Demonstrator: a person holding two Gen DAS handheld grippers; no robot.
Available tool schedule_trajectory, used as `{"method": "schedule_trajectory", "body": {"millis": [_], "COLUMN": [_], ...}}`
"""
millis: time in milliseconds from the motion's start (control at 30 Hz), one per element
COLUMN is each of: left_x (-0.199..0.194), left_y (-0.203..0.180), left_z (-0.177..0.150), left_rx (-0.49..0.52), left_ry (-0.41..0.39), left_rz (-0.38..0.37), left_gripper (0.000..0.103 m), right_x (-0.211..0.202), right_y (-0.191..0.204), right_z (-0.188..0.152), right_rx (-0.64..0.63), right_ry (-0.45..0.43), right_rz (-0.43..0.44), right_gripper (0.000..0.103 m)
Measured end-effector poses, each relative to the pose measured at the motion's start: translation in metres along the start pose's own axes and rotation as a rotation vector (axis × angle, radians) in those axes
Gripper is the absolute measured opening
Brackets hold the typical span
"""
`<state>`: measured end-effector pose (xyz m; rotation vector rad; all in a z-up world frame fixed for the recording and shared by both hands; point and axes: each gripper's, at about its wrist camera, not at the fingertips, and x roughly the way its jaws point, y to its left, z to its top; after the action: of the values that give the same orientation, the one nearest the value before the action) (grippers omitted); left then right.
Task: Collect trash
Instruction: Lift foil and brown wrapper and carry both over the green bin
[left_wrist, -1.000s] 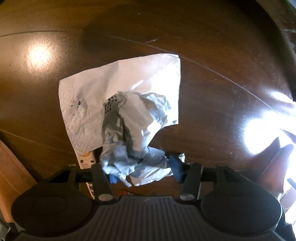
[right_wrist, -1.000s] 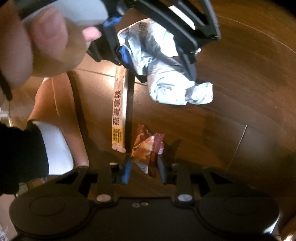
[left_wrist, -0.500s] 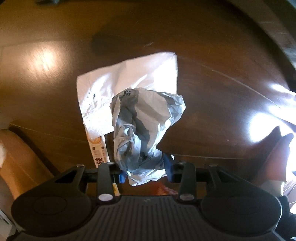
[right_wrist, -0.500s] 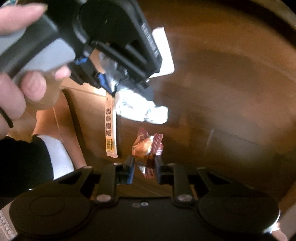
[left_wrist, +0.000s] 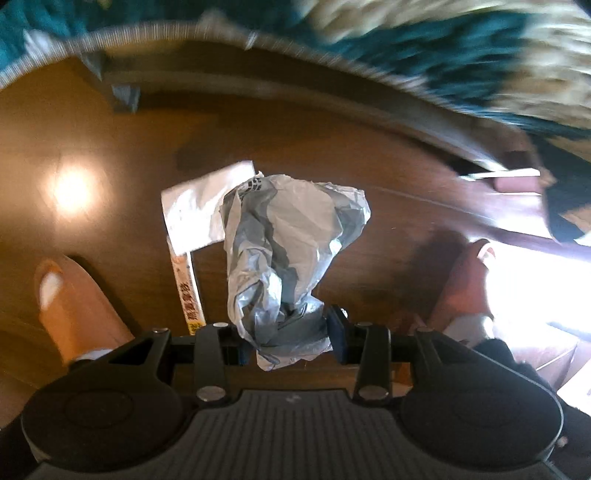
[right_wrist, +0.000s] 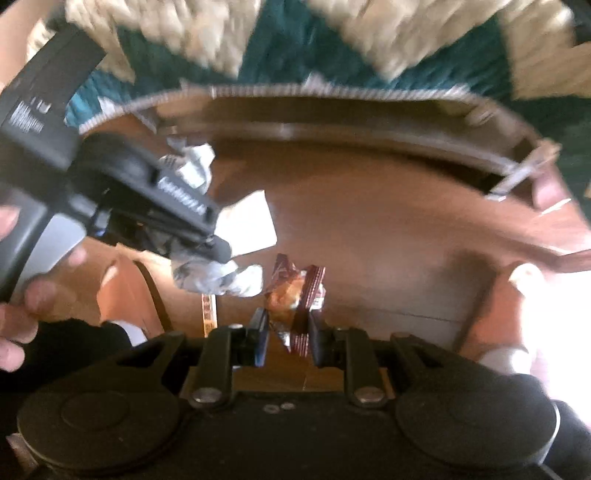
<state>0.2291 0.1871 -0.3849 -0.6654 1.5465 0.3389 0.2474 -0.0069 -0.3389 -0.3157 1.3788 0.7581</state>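
Left wrist – left gripper (left_wrist: 288, 332) pointing steeply down, pinching grey bag (left_wrist: 284, 251)

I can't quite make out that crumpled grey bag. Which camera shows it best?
The left wrist view: the grey bag hangs central and unobstructed, pinched in the left claw. In the right wrist view, the claw's body hides most of it, leaving blurred scraps.

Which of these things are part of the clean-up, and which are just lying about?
Part of the job:
- crumpled grey plastic bag, held by the left gripper
- brown snack wrapper, held by the right gripper
- white napkin and yellow sachet on the table

Just there:
- wooden table
- teal-and-cream rug
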Motion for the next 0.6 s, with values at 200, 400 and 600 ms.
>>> {"method": "schedule_trajectory", "body": {"millis": [200,400,600], "left_x": [-0.081,-0.162,-0.246], "left_y": [-0.038,-0.078,-0.133], "left_z": [-0.031,-0.067,-0.109], "left_rx": [0.092,0.165,0.294], "left_ry": [-0.132,-0.273,-0.45], "left_rz": [-0.016,-0.06,-0.096], "left_gripper": [0.039,0.039,0.039], "right_x": [-0.095,-0.194,-0.292], "right_y": [-0.01,-0.013,-0.018], "right_z": [-0.01,-0.026,-0.05], "right_rx": [0.001,0.005,-0.017], "right_ry": [-0.123,-0.287,-0.497], "right_rz": [-0.015,-0.039,-0.11], "right_gripper": [0.021,0.021,0.021]}}
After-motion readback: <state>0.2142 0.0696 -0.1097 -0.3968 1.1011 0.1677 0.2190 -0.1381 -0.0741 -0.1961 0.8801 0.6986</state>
